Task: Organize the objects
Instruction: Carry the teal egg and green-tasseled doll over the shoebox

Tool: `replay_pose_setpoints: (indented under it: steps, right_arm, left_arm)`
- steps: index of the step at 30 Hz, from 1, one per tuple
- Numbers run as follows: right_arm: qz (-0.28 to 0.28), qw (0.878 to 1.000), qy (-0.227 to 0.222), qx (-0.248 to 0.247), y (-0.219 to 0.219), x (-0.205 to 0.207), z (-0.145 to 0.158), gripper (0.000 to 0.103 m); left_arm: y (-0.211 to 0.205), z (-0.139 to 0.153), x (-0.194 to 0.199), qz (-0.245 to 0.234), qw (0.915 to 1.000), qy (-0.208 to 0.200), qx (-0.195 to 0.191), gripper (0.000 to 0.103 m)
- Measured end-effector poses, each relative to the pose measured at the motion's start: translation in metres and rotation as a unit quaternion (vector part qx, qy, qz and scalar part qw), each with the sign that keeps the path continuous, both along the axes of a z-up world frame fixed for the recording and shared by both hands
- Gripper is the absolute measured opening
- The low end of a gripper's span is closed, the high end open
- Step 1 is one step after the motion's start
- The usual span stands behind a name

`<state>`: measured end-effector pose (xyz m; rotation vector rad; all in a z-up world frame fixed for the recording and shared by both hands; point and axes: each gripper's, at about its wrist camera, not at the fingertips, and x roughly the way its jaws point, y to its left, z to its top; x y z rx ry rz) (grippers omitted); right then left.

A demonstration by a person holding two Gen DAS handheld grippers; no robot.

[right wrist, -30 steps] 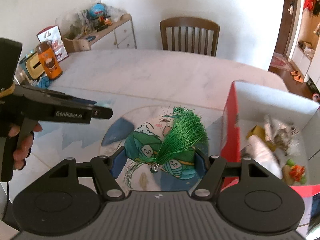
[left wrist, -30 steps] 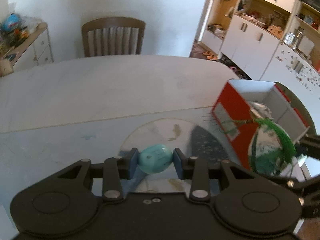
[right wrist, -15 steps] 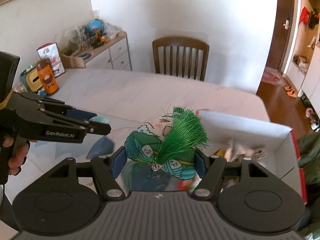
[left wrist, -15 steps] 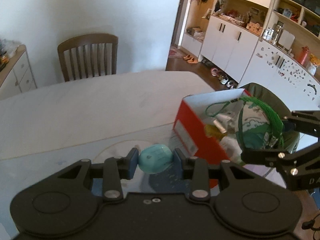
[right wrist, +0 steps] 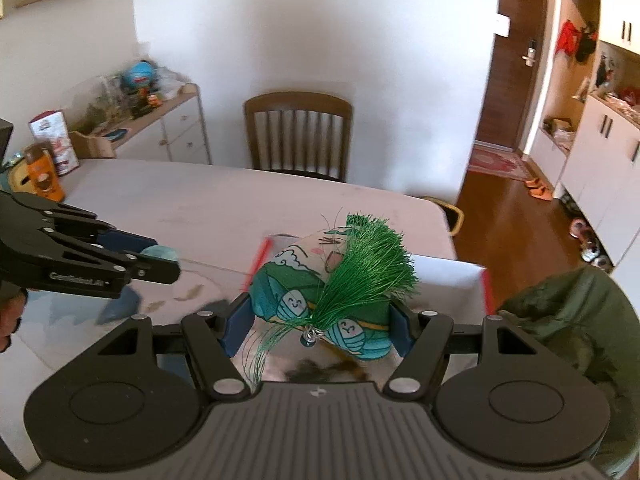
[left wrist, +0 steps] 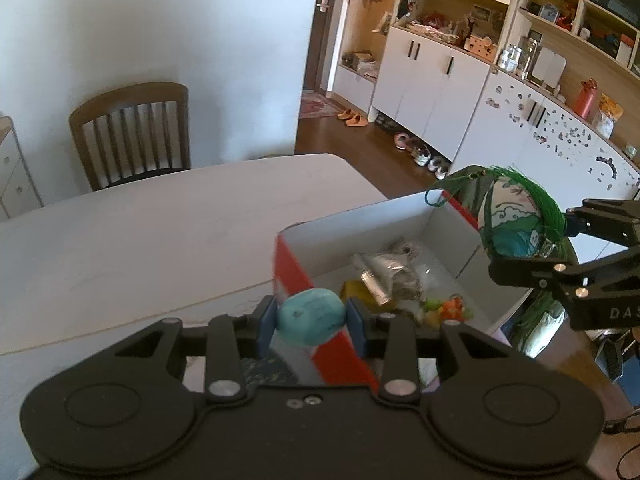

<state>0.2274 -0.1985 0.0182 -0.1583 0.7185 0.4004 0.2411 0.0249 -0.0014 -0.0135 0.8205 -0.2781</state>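
My left gripper (left wrist: 311,320) is shut on a small turquoise egg-shaped object (left wrist: 310,317), held over the near left corner of a red and white open box (left wrist: 360,232). The box holds several small items, among them a silvery wrapper (left wrist: 376,270) and an orange-green piece (left wrist: 450,307). My right gripper (right wrist: 318,324) is shut on a green-patterned pouch with a green tassel (right wrist: 332,292), which hangs above the box's right side; the same pouch (left wrist: 516,220) shows in the left wrist view. The left gripper (right wrist: 158,262) appears at the left of the right wrist view.
The box sits at the right end of a pale marble table (left wrist: 140,232). A wooden chair (left wrist: 132,132) stands at the far side. A sideboard with clutter (right wrist: 140,112) lines the left wall. An orange bottle (right wrist: 42,176) stands on the table's far left. White cabinets (left wrist: 440,80) fill the right.
Both grippers have moved right and risen, each keeping its object. The egg went from over the round mat to the box's corner; the pouch now hangs over the box.
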Motion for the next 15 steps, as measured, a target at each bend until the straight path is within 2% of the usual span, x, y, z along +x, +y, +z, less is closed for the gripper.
replay_pose_setpoints:
  steps: [8, 15]
  right_arm:
    - [-0.019, 1.0, 0.015, -0.008, -0.043, 0.028, -0.023, 0.068]
    - [-0.015, 0.999, 0.043, -0.013, -0.064, 0.045, -0.057, 0.068]
  left_arm:
    - [-0.043, -0.011, 0.031, -0.012, 0.9998, 0.009, 0.009, 0.036]
    - [-0.075, -0.037, 0.056, -0.017, 0.9989, 0.043, 0.013, 0.036]
